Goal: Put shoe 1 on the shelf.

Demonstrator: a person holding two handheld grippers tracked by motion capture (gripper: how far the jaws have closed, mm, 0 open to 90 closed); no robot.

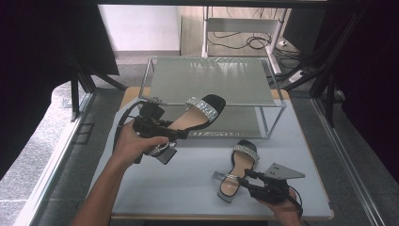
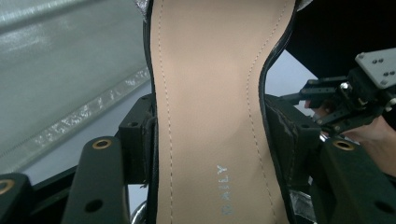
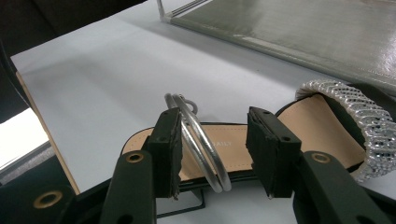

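Grey tabletop point(image 1: 164, 183), clear two-tier rack point(image 1: 275, 101) at the back. Left gripper point(image 2: 208, 135) jaws were clamped across the waist of the raised sandal point(image 1: 197, 115), held above the table just before the rack. Right gripper point(image 3: 215, 156) jaws stood part-open astride the second sandal point(image 1: 235, 176), lying flat; silver ankle strap point(image 3: 201, 149) between them, near one pad. Judged light, sole stiff, straps floppy, insole slick: grip the waist edges

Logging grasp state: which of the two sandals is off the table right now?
The sandal clamped in the left gripper, held up in front of the glass shelf. The other sandal lies flat on the table by the open right gripper.
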